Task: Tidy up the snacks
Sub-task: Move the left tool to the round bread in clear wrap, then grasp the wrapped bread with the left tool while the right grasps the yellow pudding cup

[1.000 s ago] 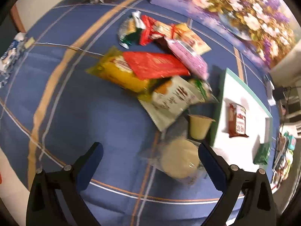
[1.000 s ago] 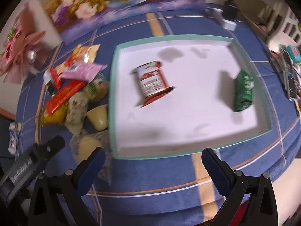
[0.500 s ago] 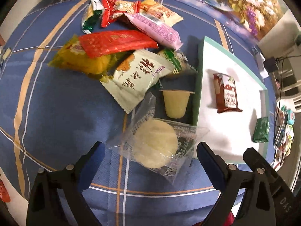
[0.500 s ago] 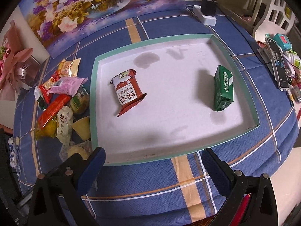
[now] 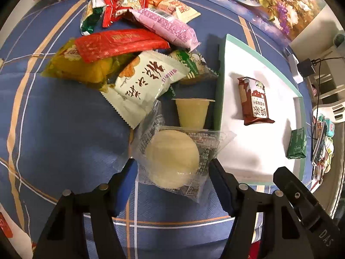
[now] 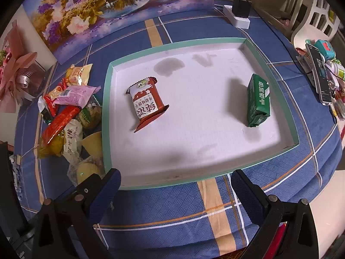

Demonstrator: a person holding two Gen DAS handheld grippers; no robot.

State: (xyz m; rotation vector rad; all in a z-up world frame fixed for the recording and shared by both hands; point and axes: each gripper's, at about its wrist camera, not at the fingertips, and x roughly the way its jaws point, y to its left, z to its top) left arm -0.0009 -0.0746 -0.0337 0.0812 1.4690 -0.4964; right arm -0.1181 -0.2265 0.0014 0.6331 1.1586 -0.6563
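A round pale cake in a clear wrapper (image 5: 172,157) lies on the blue cloth, just left of the white tray with a teal rim (image 5: 217,108). My left gripper (image 5: 173,174) points down over it. Its jaws are closing, with the cake between them and the pads at the wrapper's edges. Behind the cake stand a yellow jelly cup (image 5: 192,112) and a heap of packets: white (image 5: 146,79), red (image 5: 118,43), pink (image 5: 166,26). In the tray (image 6: 172,185) lie a brown-red biscuit packet (image 6: 146,105) and a green packet (image 6: 258,101). My right gripper (image 6: 175,192) hangs open over the cloth before the tray's near rim, with nothing in it.
A flower painting (image 6: 103,6) leans at the back of the table. A power strip with a charger (image 6: 239,19) sits behind the tray. A phone and small clutter (image 6: 321,75) crowd the right edge. A pink bow (image 6: 17,69) is at far left.
My left gripper came closer over the wrapped cake and its jaws narrowed from wide apart to the wrapper's edges. The right gripper has barely moved and stays open.
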